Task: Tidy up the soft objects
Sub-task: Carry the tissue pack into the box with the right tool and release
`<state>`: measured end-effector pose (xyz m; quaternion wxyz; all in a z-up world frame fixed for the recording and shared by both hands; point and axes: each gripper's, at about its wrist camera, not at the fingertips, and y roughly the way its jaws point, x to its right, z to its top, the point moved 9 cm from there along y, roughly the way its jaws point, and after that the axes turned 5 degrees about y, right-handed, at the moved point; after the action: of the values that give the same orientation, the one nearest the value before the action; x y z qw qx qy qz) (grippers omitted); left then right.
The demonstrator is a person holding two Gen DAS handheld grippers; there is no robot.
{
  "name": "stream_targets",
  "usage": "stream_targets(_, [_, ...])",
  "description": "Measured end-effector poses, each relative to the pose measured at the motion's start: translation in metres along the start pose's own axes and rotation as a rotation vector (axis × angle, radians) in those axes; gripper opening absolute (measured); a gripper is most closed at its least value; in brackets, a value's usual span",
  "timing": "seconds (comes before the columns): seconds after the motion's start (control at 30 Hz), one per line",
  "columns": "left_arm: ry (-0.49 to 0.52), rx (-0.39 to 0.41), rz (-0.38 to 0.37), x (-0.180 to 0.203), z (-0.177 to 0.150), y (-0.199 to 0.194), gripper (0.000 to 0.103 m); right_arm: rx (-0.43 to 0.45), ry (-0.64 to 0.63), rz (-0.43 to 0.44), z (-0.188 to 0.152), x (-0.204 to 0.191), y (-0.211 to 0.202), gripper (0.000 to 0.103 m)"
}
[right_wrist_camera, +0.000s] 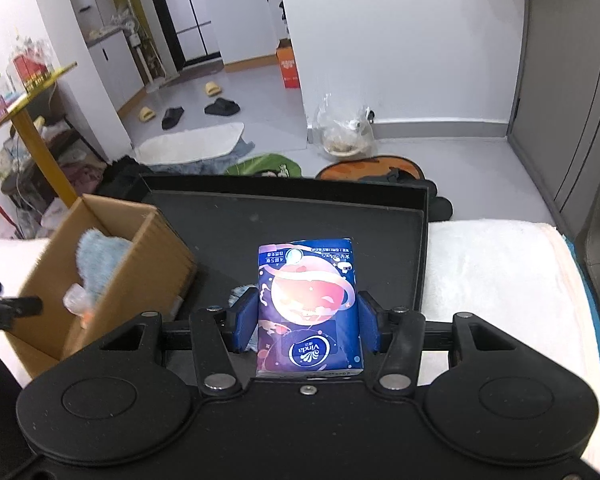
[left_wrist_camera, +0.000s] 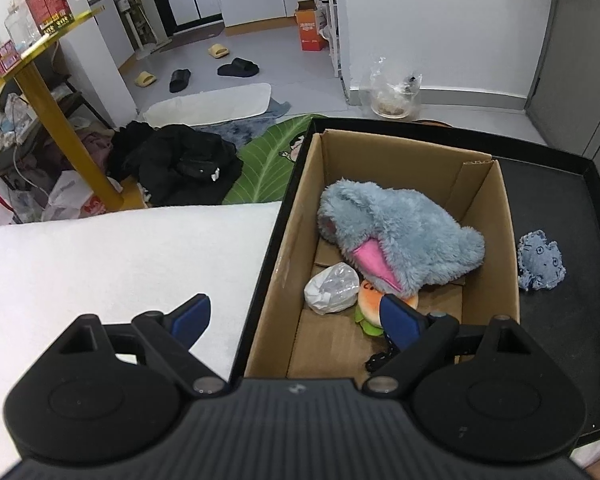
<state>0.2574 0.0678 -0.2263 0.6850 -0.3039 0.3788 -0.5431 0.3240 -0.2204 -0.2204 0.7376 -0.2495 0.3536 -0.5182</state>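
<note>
A cardboard box [left_wrist_camera: 484, 216] stands in a black tray [left_wrist_camera: 556, 208]. In it lie a fluffy blue-and-pink plush [left_wrist_camera: 400, 236], a white crumpled packet [left_wrist_camera: 332, 288] and a small burger plush [left_wrist_camera: 370, 308]. A small blue plush [left_wrist_camera: 540, 260] lies on the tray right of the box. My left gripper [left_wrist_camera: 296, 320] is open and empty, straddling the box's near left wall. My right gripper [right_wrist_camera: 306, 320] is shut on a purple Vinda tissue pack [right_wrist_camera: 308, 304], held above the tray [right_wrist_camera: 300, 216]. The box [right_wrist_camera: 140, 264] is to its left.
The tray rests on a white blanket [left_wrist_camera: 120, 264] [right_wrist_camera: 500, 280]. Beyond the edge, the floor holds black clothes [left_wrist_camera: 176, 160], a green leaf mat [left_wrist_camera: 268, 160], slippers [left_wrist_camera: 236, 68], a plastic bag [left_wrist_camera: 392, 96] and a yellow-legged table [left_wrist_camera: 60, 120].
</note>
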Motion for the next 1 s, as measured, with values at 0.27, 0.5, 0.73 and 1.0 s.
stream_targets(0.27, [-0.026, -0.003, -0.045, -0.004, -0.004, 0.003, 0.090, 0.028, 0.017, 0.025, 0.001, -0.022, -0.017, 0.051])
stream_targets(0.5, [-0.037, 0.007, -0.071, -0.006, -0.005, 0.003, 0.090, 0.032, -0.004, 0.046, 0.001, -0.048, -0.025, 0.051])
stream_targets(0.73, [-0.048, 0.006, -0.089, -0.009, -0.008, 0.006, 0.088, 0.015, -0.050, 0.089, 0.002, -0.081, -0.030, 0.051])
stream_targets(1.0, [-0.084, -0.004, -0.108, -0.014, -0.013, 0.013, 0.060, -0.013, -0.104, 0.119, 0.002, -0.114, -0.023, 0.051])
